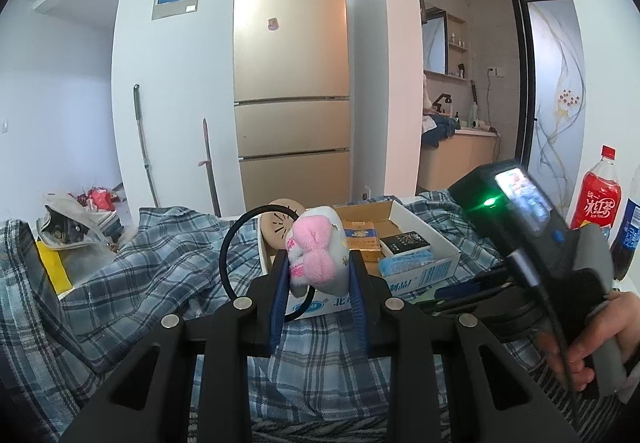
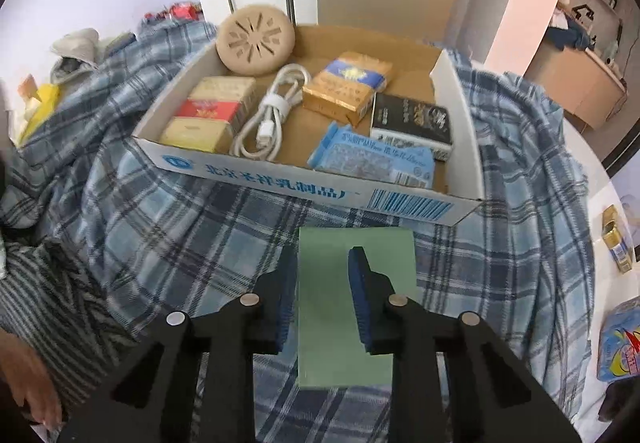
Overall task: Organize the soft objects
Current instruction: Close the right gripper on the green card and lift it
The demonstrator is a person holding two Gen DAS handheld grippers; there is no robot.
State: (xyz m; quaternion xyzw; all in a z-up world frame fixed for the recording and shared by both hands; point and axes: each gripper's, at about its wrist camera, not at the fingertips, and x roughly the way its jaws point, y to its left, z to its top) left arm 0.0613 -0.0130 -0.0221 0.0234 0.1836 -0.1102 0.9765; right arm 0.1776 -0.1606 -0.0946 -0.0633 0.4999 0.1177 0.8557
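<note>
One pink-and-white plush toy [image 1: 316, 257] sits pinched in the left tool [image 1: 318, 263]; right tool [image 2: 322, 267] gapes empty.

Box floor: my tongs fit only in the bare cardboard [image 2: 404, 81] behind the black packet [image 2: 412, 121].
Approach: box front wall [image 2: 304, 189] blocks me low.

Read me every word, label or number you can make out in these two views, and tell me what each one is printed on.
"北京...乳制品厂", middle characters unclear: blue print on the cardboard box front.
"冰红茶" and "Ice Tea": label of the red bottle.
Fridge brand at the top and its sticker: too small.
Barcode on the box: no digits legible.
Blue tissue pack, black box and gold packs: print blurred.
</note>
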